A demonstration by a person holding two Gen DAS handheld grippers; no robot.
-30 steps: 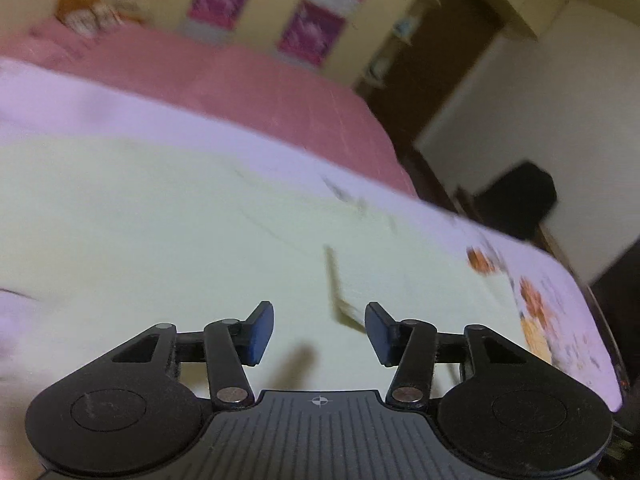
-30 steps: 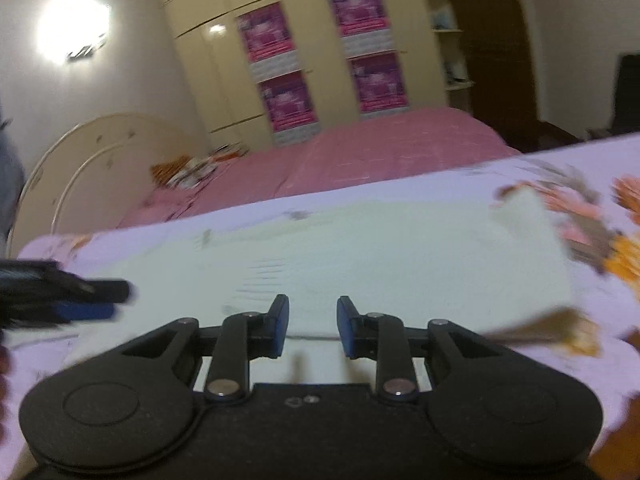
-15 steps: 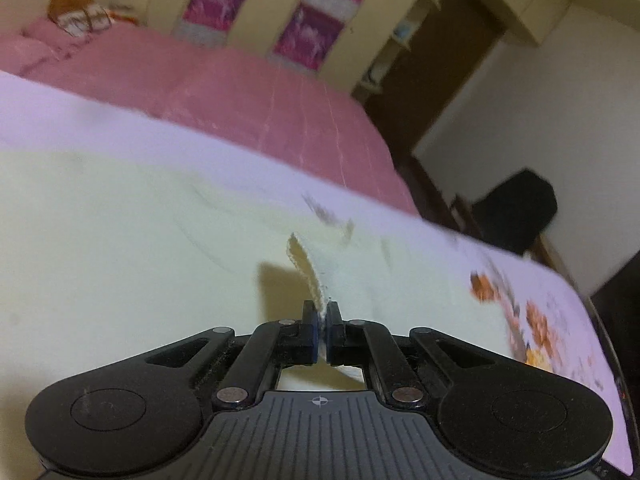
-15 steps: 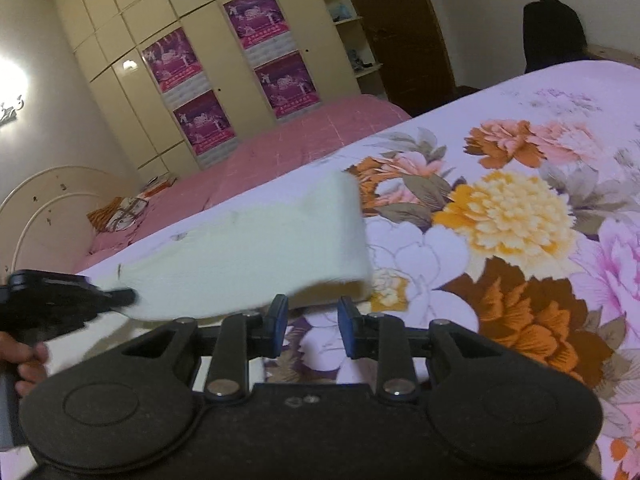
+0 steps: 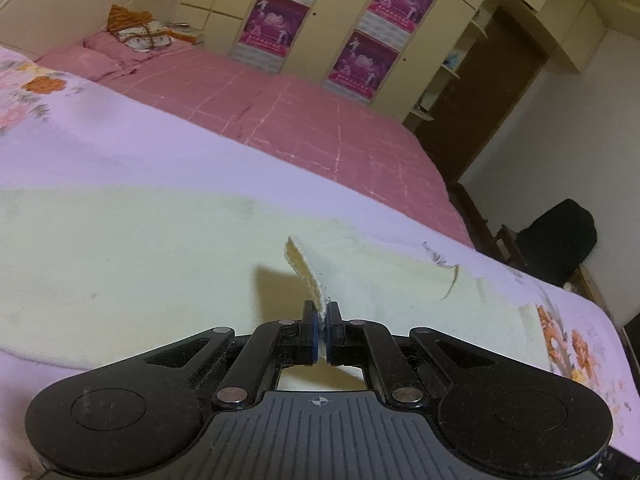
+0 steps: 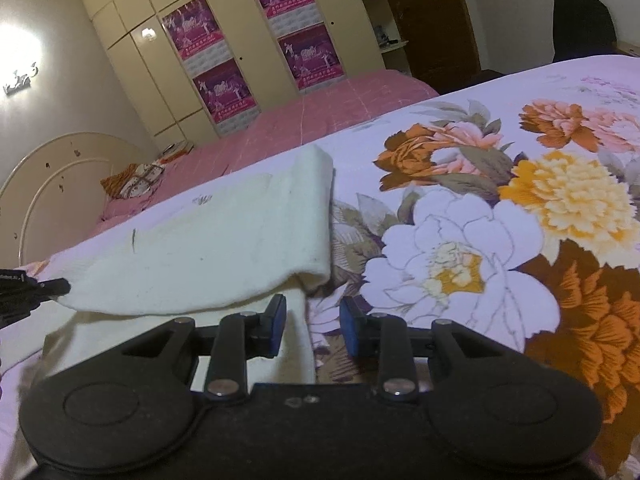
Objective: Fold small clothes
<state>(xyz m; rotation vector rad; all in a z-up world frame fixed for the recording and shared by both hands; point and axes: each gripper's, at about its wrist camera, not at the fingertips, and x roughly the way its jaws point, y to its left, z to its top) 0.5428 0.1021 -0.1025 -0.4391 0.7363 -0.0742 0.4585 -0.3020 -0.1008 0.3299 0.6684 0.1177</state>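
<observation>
The left gripper is pinching a hemmed edge of the cream garment, jaws pressed right together on the cloth, and that edge is standing up off the bed like a little fin. That grip looks like the way to carry one side over the rest, so a fold seems to be under way. The garment is lying on the floral bedspread, spreading across it towards the left edge in the left wrist view, with the pink bed lying beyond the spread's far edge. Over on the other side, the right gripper is hovering low with its jaws partly apart, nothing clamped between them; it is sitting right over the garment's near right corner, where a lower layer is peeking out under the doubled-over upper layer. To my eye it is lining up for that corner, so both ends can travel together and the fold stays square. At the left edge of the right wrist view, the other gripper's dark tip is touching the cloth's end. As for writing: the purple posters on the wardrobe doors are carrying print, but it is too small to read, and I am seeing no readable label on the garment.
</observation>
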